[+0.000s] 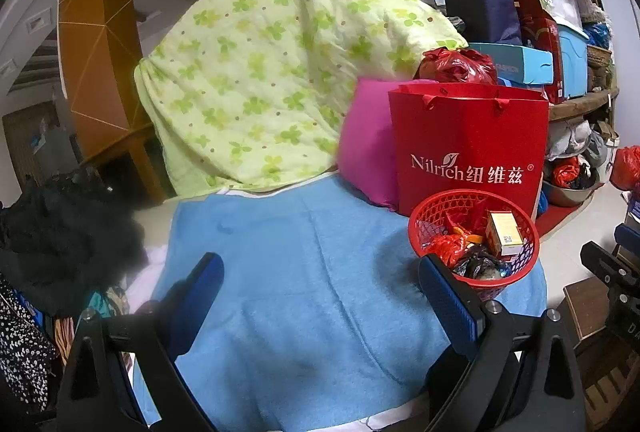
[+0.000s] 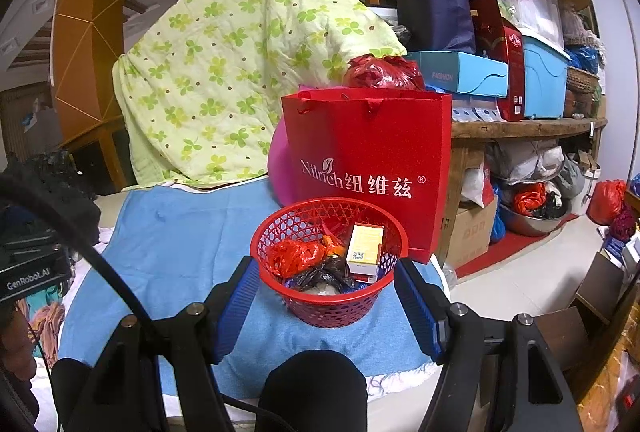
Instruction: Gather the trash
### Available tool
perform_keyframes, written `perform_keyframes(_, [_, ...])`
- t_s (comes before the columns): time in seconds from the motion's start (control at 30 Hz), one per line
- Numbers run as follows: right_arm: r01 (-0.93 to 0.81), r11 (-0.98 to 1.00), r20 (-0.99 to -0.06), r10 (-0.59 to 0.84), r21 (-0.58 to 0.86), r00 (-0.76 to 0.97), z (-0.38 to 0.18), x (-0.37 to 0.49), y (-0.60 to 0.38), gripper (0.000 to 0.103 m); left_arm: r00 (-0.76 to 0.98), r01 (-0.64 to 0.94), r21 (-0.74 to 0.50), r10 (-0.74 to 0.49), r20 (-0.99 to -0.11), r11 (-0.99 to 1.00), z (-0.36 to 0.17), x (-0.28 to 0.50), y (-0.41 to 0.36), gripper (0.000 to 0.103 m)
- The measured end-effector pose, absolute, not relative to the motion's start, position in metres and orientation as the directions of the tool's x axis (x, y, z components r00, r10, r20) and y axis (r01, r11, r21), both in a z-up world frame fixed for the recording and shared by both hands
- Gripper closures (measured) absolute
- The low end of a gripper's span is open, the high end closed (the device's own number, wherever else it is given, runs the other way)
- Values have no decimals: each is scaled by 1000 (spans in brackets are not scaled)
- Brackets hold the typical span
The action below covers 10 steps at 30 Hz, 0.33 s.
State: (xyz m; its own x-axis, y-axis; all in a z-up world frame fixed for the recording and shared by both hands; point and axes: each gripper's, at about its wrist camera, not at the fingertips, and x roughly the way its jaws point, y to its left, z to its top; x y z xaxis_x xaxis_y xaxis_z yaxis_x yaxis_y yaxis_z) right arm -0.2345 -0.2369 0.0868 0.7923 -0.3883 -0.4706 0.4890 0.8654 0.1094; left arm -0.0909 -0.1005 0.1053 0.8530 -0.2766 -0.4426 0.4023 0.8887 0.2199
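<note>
Red mesh basket [image 2: 332, 264] on a blue towel [image 2: 180, 228] spread over a bed, just in front of a tall red paper bag [image 2: 372, 168]. Inside the basket: a crumpled red plastic bag [image 2: 294, 256], a small yellow-and-white carton [image 2: 364, 248] standing on end, dark crinkled wrappers [image 2: 320, 278] and a scrap of orange [image 2: 334, 250]. Behind the paper bag, a knotted red plastic sack [image 2: 380, 72] showing above its rim, and a pink cushion [image 2: 280, 168] against a green clover-print quilt [image 2: 224, 72].

Right hand-held gripper [image 2: 326, 312] with jaws apart, one either side of the basket, apparently not pressing on it; nothing clamped. Left hand-held gripper [image 1: 320, 296] also spread wide, empty, over bare towel to the left of the basket.

Likely light, all of it: thin film, foil and cardboard. Basket wall probably springy plastic, apt to flex under a hard squeeze; best taken at the stiffer rim or with pads flat on opposite sides. Carton crushable, wrappers slippery and prone to spill if tilted. No loose trash visible on the towel around the basket.
</note>
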Motion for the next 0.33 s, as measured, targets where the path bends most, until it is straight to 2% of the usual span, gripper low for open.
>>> perform_keyframes(0.23, [501,860,-484,-398,100,780,82,-227,-242,30,847,432,202,-318,-426,879,104,-85,-103,5])
perform_keyframes(0.33, [502,859,-483,-398,103,780,83,-216,-243,30,827,452,143,-354,-437,880,102,-67,-94,5])
